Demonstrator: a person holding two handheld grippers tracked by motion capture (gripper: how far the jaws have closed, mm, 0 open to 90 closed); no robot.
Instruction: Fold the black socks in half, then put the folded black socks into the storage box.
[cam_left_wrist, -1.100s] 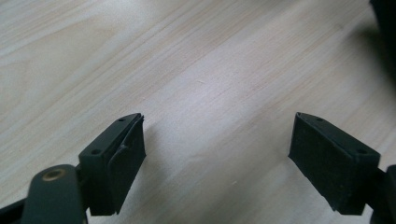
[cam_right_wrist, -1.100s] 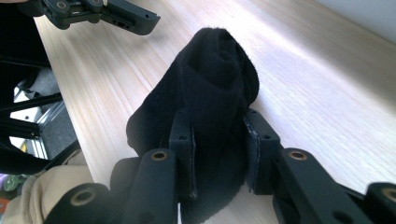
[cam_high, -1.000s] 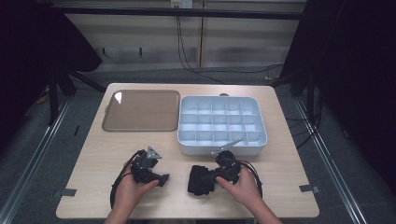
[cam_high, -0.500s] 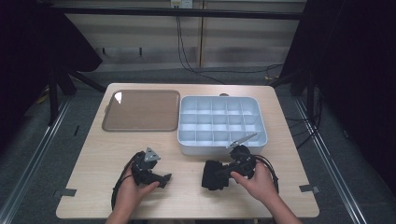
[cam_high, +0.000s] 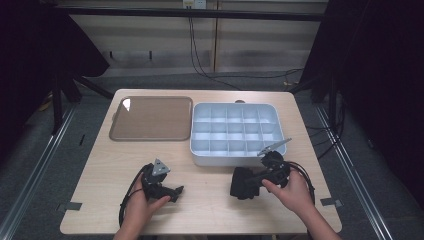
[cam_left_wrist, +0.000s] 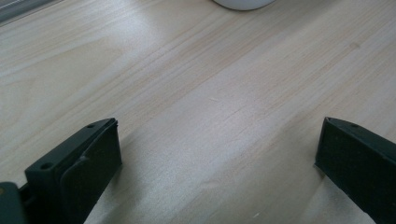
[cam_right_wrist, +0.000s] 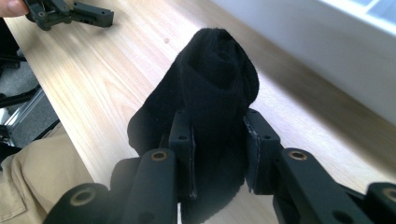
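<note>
A rolled black sock (cam_high: 242, 184) is clamped in my right gripper (cam_high: 251, 182), low over the table just in front of the white divided tray. The right gripper view has the sock (cam_right_wrist: 217, 74) bulging out between the two jaws of that gripper (cam_right_wrist: 217, 140), which press on its sides. My left gripper (cam_high: 172, 191) rests at the front left of the table, held by a hand. Its jaws stand wide apart in the left gripper view (cam_left_wrist: 219, 154), with only bare wood between them. It also appears far off in the right gripper view (cam_right_wrist: 70, 14).
The white tray (cam_high: 232, 161) has several compartments and sits at the back right. A flat brown tray (cam_high: 150, 118) lies at the back left. The white tray's corner (cam_left_wrist: 243, 3) peeks in at the top of the left gripper view. Cables trail from both grippers.
My right gripper has carried the black sock to the right along the table's front, toward the white tray's near right corner. The left gripper has stayed almost still.
</note>
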